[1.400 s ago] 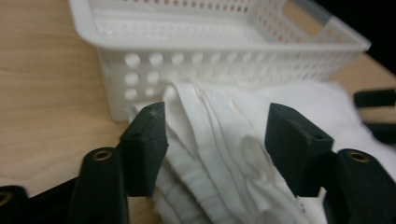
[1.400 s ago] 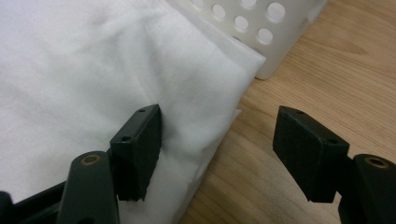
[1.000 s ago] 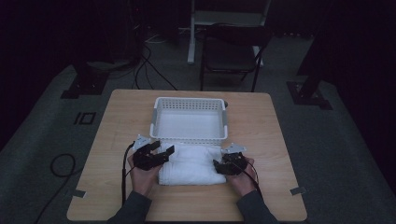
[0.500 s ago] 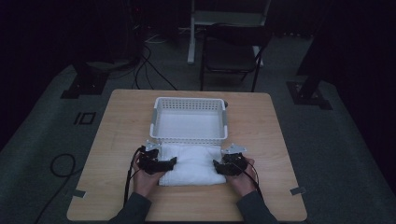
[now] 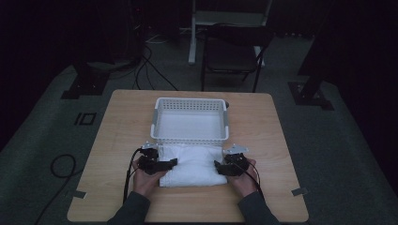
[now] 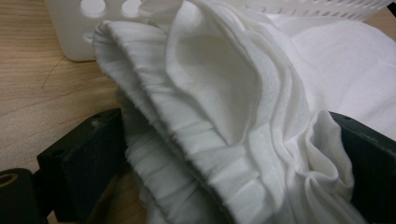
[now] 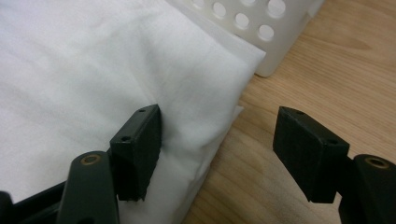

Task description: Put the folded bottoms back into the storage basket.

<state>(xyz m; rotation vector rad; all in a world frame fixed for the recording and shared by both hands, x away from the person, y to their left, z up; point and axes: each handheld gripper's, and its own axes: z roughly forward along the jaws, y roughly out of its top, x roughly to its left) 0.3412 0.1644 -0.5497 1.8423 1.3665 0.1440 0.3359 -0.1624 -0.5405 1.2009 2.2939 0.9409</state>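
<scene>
A white folded cloth [image 5: 192, 164] lies on the wooden table [image 5: 122, 126], right in front of a white perforated basket [image 5: 190, 101]. My left gripper [image 5: 171, 164] is at the cloth's left edge, open. In the left gripper view the cloth [image 6: 224, 116] is bunched in thick folds between the wide-apart jaws of that gripper [image 6: 224, 121]. My right gripper [image 5: 218, 166] is at the cloth's right edge. In the right gripper view this gripper [image 7: 217, 112] stands open, one jaw resting on the cloth [image 7: 93, 60] and the other over bare wood.
The basket's corner [image 7: 261, 28] sits close beyond the right gripper, and its wall [image 6: 70, 28] stands just behind the left one. A dark chair [image 5: 234, 51] and stand legs are on the floor beyond the table. Cables trail from both grippers.
My left gripper has moved right, pushing the cloth's left end inward so it now bunches between the jaws. The right gripper has stayed at the right edge.
</scene>
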